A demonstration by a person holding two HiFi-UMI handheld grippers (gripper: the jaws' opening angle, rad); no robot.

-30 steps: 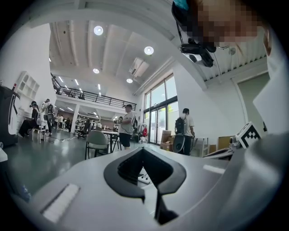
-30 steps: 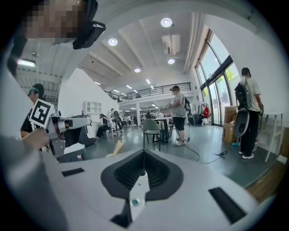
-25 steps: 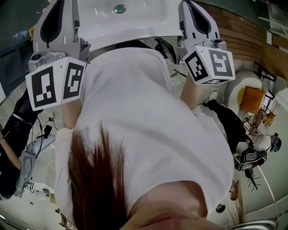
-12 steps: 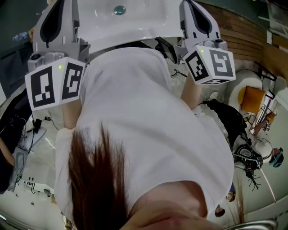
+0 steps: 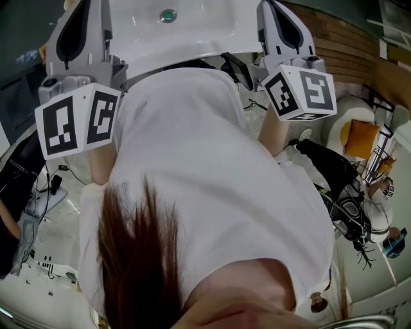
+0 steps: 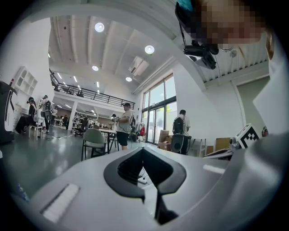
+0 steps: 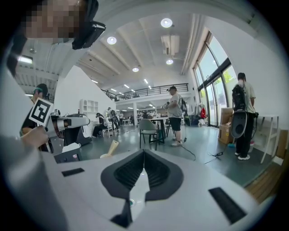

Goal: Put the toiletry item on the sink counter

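No toiletry item shows in any view. In the head view my white shirt point(image 5: 212, 180) fills the middle. Above it lies the white sink point(image 5: 192, 29) with its round drain point(image 5: 168, 14). The left gripper's marker cube point(image 5: 77, 119) is at the left and the right gripper's marker cube point(image 5: 302, 93) at the right. Both grippers reach toward the sink's front edge, and their tips are cut off at the top. In the left gripper view my left gripper point(image 6: 143, 149) is shut with nothing in it. My right gripper point(image 7: 143, 152) is likewise shut and empty.
Both gripper views look out level over a large hall with a chair point(image 7: 148, 128), tables and standing people point(image 6: 123, 124). Wooden boards point(image 5: 350, 48) lie right of the sink. A round seat with an orange cushion point(image 5: 359, 138) and cables point(image 5: 58, 183) are on the floor.
Both grippers stay where they were. Only bystanders and gear on the floor at the far left and lower right have shifted.
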